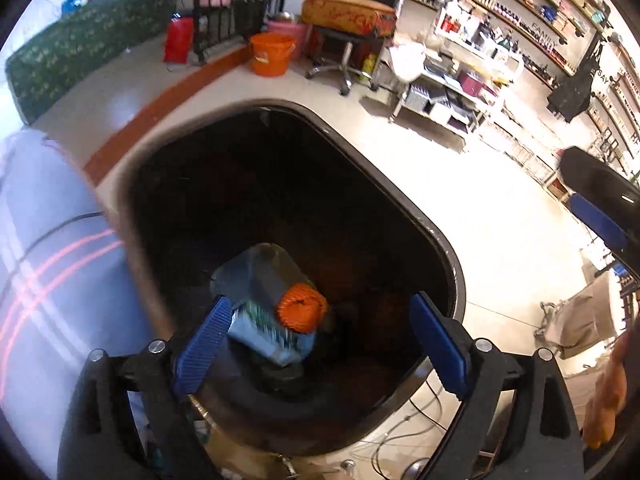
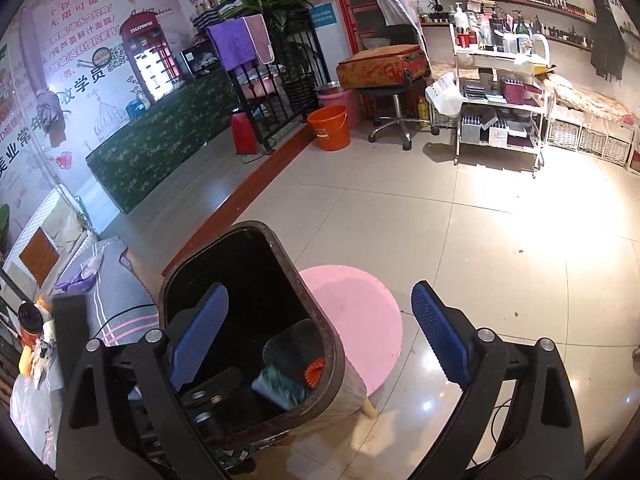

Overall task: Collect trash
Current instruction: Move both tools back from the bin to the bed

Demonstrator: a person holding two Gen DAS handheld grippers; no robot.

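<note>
Left gripper (image 1: 316,344) hangs spread over the dark trash bin (image 1: 448,248), where a blue carton (image 1: 272,340) and orange mesh wad (image 1: 302,308) lie.

Right gripper (image 2: 320,340) is spread above the bin (image 2: 332,344) on tiled floor (image 2: 460,240), beside a pink stool (image 2: 360,312).

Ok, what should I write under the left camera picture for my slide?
Open left tool above the dark bin, with a blue packet and orange net inside.
</note>
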